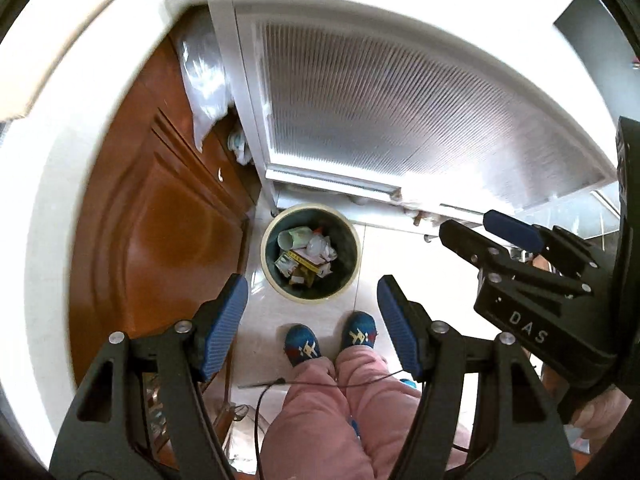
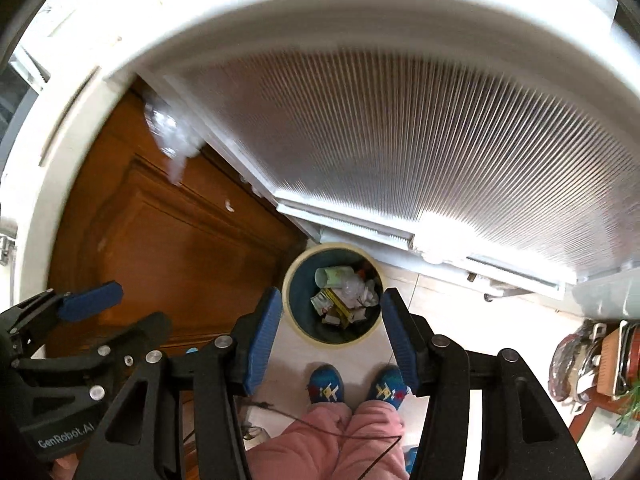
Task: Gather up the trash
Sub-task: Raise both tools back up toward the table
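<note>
Your left hand-held gripper [image 1: 312, 320] points steeply down at the floor with its blue pads spread wide and nothing between them. Your right hand-held gripper [image 2: 328, 344] points down the same way, its jaws standing apart and empty, a little narrower than the left pair. In the left wrist view the right hand-held gripper shows at the right edge; in the right wrist view the left one shows at the lower left, so the two sit side by side.

Below them your feet in blue patterned slippers [image 1: 332, 340] stand on the pale tiled floor [image 1: 384, 256], with pink trousers [image 1: 332, 412] above them and a thin dark cable [image 1: 320, 384] crossing the legs.

Just ahead of your toes sits the round trash bin [image 1: 311, 254], cream-rimmed and dark inside, holding crumpled paper, a pale green cup and bits of packaging. It stands in the corner between the brown wooden cabinet door [image 1: 160, 240] on the left and a white-framed ribbed glass door [image 1: 400, 100] behind it. A clear plastic bag [image 1: 204, 76] hangs by the cabinet's top corner
</note>
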Available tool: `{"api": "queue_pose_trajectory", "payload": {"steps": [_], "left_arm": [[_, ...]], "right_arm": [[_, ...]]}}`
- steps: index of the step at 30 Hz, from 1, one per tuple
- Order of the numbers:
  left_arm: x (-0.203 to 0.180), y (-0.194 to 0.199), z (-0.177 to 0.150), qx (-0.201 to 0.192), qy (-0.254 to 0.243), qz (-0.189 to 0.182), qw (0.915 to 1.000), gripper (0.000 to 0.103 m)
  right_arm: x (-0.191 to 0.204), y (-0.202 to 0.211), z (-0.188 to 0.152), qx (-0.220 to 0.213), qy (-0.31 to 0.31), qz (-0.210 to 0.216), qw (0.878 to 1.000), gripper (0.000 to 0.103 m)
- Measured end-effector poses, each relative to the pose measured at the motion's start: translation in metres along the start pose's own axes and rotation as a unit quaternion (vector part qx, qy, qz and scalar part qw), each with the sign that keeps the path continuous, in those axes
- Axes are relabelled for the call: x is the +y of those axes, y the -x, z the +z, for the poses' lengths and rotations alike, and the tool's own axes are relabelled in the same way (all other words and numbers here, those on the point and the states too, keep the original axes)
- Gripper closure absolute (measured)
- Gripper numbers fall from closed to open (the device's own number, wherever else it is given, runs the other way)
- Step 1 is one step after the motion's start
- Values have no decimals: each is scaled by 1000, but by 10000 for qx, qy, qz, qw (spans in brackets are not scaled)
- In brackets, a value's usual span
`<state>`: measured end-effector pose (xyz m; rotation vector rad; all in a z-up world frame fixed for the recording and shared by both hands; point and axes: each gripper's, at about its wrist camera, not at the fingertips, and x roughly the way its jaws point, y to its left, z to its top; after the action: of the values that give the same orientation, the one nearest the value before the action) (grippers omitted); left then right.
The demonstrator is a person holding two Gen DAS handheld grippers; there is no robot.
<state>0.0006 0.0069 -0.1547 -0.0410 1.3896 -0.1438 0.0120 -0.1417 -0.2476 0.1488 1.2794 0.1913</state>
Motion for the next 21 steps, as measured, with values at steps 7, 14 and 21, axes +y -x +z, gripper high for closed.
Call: {"api": "queue_pose_trajectory", "payload": {"steps": [7,14,21], "left_arm": [[-5,77,11,-634,-274,43,9976,39],[-1,132,29,-962,-447,-67,9943,39],[9,180,44,-1419,-508,-308,9881,39]], "right_arm": [[16,86,2,-325,54,-1,9995,46],[34,161,5,-899,265,-106,9955,46],[50,225,18,-1523,366,-277,9873,46]]}}
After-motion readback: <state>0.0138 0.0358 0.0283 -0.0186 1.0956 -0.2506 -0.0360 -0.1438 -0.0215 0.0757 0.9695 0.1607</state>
